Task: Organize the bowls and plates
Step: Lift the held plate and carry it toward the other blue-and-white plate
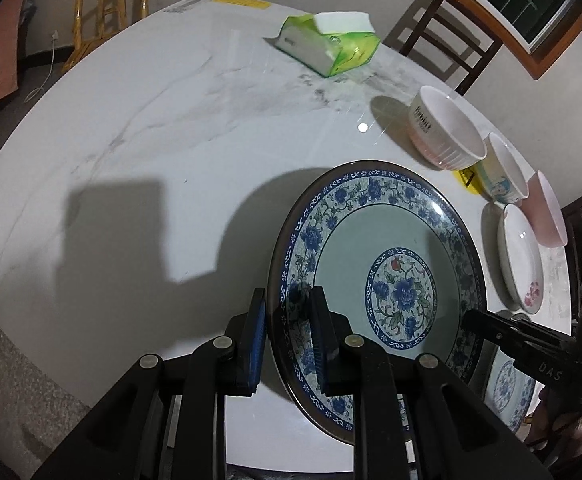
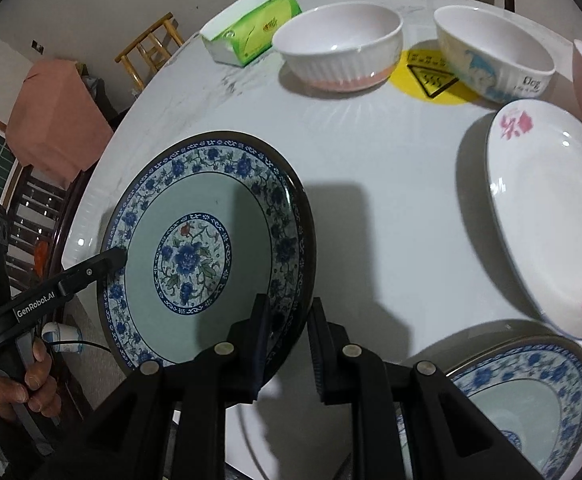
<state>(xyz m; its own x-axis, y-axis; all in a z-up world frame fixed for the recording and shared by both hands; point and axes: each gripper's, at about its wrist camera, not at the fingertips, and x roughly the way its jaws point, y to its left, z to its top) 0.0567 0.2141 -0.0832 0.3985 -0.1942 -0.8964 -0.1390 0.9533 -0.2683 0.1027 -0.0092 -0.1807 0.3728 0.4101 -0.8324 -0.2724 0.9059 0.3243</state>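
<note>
Both the left claw [image 1: 287, 344] and right claw [image 2: 287, 344] grasp opposite rims of the round blue-floral porcelain plate [image 2: 207, 256], tilted above the white marble surface [image 1: 151, 152]; beyond it, two white bowls [image 2: 341, 50].

We see a round white marble-patterned bench [image 1: 139, 152]. Far across it lies a green tissue pack [image 1: 331, 46]. Along one side stand a ribbed white bowl with a pink base [image 2: 341, 54], a yellow warning sticker [image 2: 431, 78] flat on the surface, and a cartoon-printed bowl [image 2: 495, 56]. Near them rests a white plate with pink flowers [image 2: 551, 220], and just beside that a second blue floral plate [image 2: 531, 392] at the bench's near edge.
</note>
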